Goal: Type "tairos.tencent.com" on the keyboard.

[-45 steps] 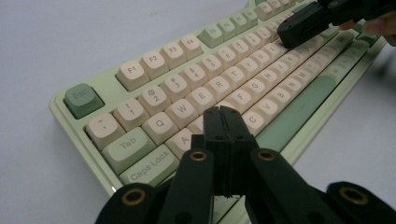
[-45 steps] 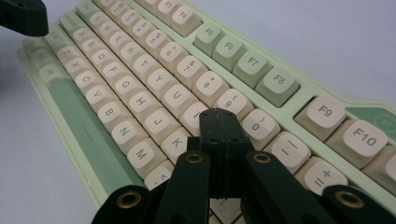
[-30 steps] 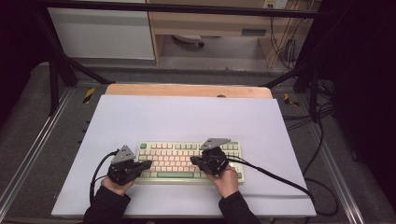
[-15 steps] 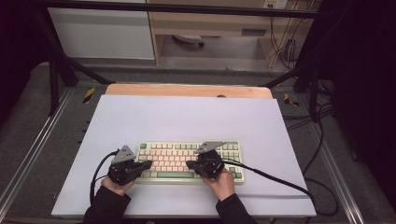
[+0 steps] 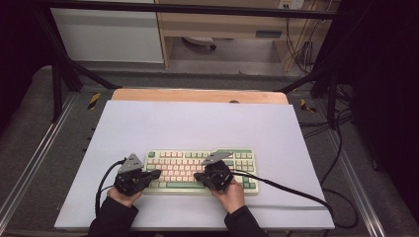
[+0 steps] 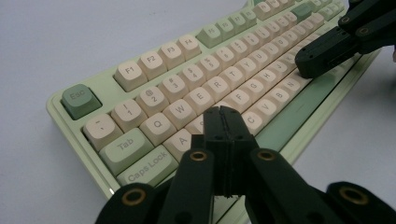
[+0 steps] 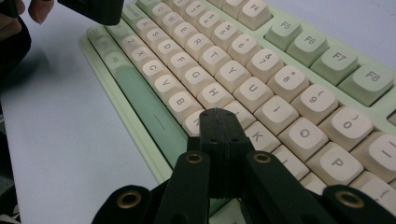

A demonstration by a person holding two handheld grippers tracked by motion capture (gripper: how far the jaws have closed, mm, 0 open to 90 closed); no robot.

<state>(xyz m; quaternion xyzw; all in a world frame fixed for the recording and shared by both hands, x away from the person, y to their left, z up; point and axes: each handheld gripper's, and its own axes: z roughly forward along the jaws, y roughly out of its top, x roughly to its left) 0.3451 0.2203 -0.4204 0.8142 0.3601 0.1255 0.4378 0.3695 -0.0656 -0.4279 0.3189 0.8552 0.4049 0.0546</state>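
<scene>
A pale green keyboard [image 5: 184, 160] with cream keys lies on the white table top [image 5: 197, 123] near its front edge. My left gripper [image 5: 157, 174] is shut with nothing in it, and its tips rest over the left letter keys, around S and D [image 6: 222, 112]. My right gripper [image 5: 196, 176] is also shut and holds nothing. It hovers over the middle of the keyboard [image 7: 299, 46], close to the N and J keys [image 7: 217, 114]. In the left gripper view the right gripper [image 6: 304, 63] points at the bottom letter row of the keyboard [image 6: 154, 60].
A wooden board edge [image 5: 197, 95] runs along the far side of the white top. Black cables [image 5: 291, 192] trail from the grippers across the table's right front. Metal frame rails [image 5: 29, 163] flank the table, and a cabinet [image 5: 108, 29] stands behind.
My right gripper has shifted a little to the left over the keyboard, toward the left gripper. The left gripper has stayed where it was.
</scene>
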